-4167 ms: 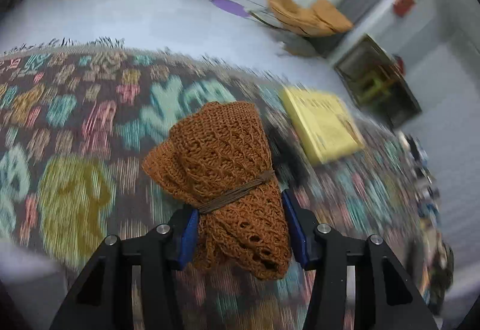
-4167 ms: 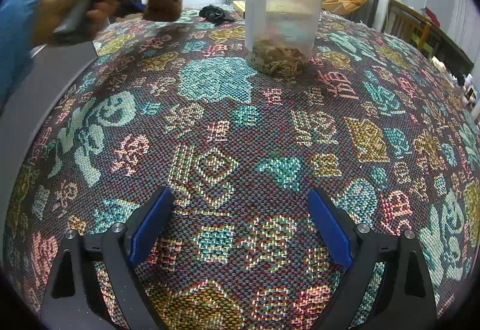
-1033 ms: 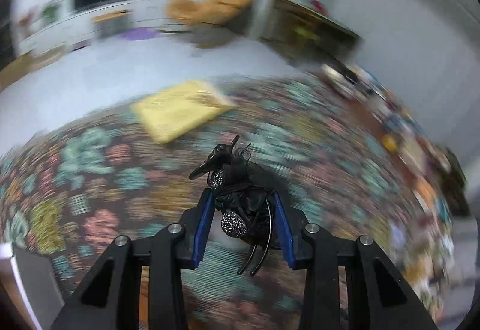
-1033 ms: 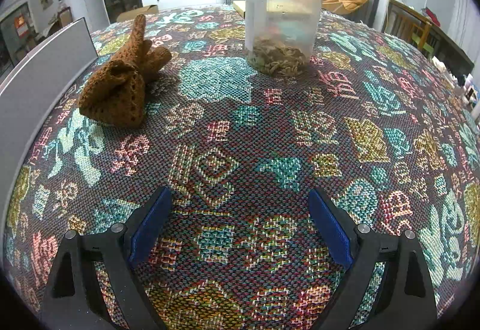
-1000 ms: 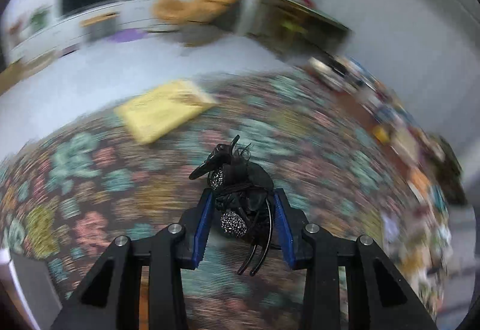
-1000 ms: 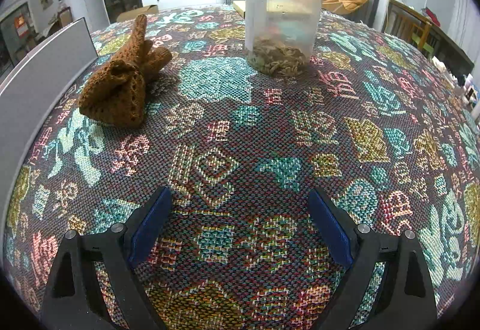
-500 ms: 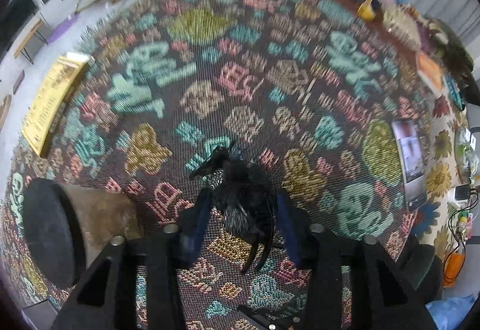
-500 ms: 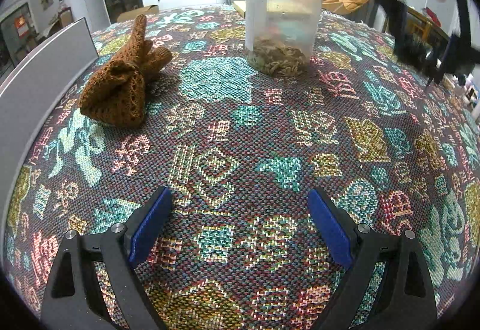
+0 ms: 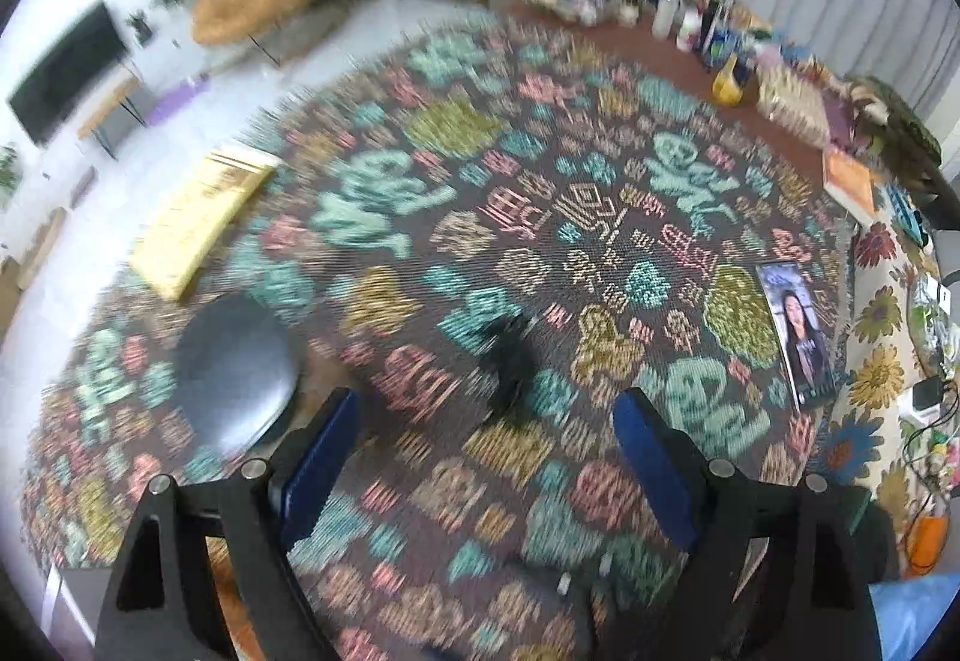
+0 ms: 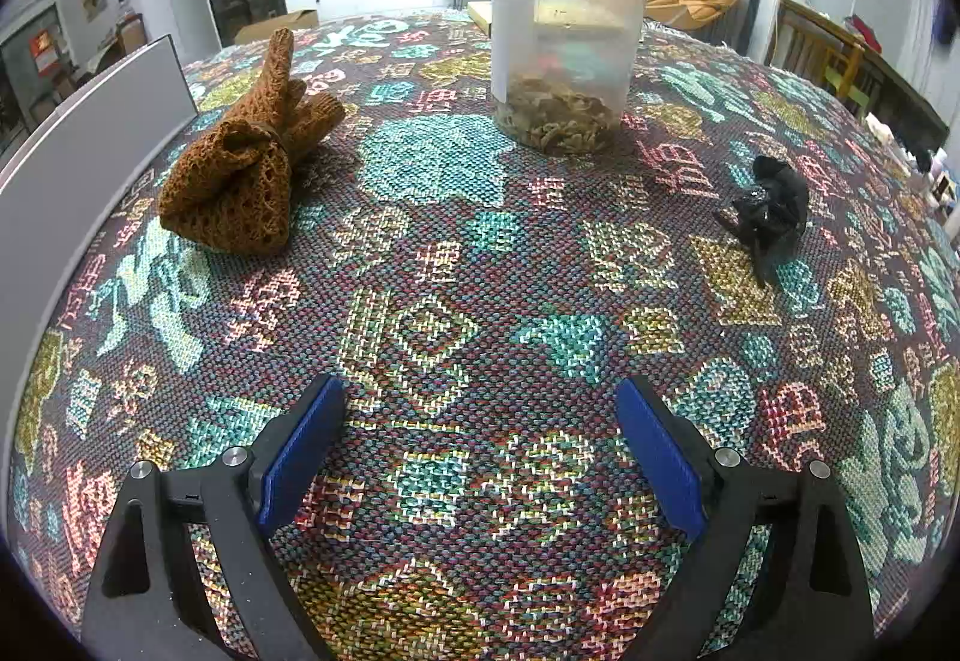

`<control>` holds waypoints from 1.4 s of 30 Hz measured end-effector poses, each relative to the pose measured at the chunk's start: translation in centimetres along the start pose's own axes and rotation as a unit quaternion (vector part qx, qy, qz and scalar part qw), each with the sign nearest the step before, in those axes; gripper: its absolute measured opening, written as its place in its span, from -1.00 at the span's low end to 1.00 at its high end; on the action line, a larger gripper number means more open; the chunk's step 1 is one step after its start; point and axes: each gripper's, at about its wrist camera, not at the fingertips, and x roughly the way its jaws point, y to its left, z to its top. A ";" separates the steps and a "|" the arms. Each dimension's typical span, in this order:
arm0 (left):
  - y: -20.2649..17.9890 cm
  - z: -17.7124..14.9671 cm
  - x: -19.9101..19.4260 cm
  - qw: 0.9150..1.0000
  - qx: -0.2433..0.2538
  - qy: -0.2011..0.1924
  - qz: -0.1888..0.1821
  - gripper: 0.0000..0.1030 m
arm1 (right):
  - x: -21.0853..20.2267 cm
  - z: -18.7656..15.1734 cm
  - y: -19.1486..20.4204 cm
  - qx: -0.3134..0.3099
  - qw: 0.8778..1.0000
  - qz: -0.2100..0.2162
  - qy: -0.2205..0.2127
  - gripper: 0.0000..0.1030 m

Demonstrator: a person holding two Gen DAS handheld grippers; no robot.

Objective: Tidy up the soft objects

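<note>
Black hair accessory [image 10: 771,208] now on bench [image 10: 432,337], right of jar [image 10: 570,42]; brown knit bundle [image 10: 246,162] lies left. Left gripper [image 9: 480,445] fingers opening, nothing btwn them. Right gripper [image 10: 480,445] wide apart, empty — both items placed; little appears left.

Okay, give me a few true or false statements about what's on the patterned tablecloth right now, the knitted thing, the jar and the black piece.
1. The orange knitted bundle lies left of the clear jar. True.
2. The jar has no lid. False: a black lid sits on it.
3. The black hair accessory lies on the tablecloth, right of the jar. True.
4. The right tongs grip the knitted bundle. False: they are open and empty.
5. The black accessory is inside the jar. False: it lies outside.
</note>
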 end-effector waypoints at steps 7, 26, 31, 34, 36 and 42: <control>3.5 -12.9 -6.6 0.985 -0.087 -0.079 0.130 0.93 | 0.0 0.0 0.0 0.000 1.000 0.002 0.000 0.82; 9.9 -27.0 4.4 0.934 -0.307 -0.032 0.178 1.00 | -1.9 -1.1 -7.9 0.175 0.979 -0.099 -0.009 0.82; 9.6 -27.2 4.4 0.935 -0.298 -0.052 0.183 1.00 | -1.5 -1.0 -7.4 0.158 0.980 -0.117 -0.001 0.83; 9.4 -27.1 4.3 0.935 -0.298 -0.055 0.185 1.00 | -1.4 -1.1 -7.3 0.156 0.980 -0.120 0.000 0.84; 9.4 -27.2 4.3 0.935 -0.298 -0.056 0.186 1.00 | -1.3 -1.0 -7.3 0.156 0.980 -0.121 0.001 0.85; 9.4 -27.3 4.4 0.934 -0.299 -0.058 0.188 1.00 | -1.4 -1.0 -7.4 0.155 0.981 -0.120 0.001 0.85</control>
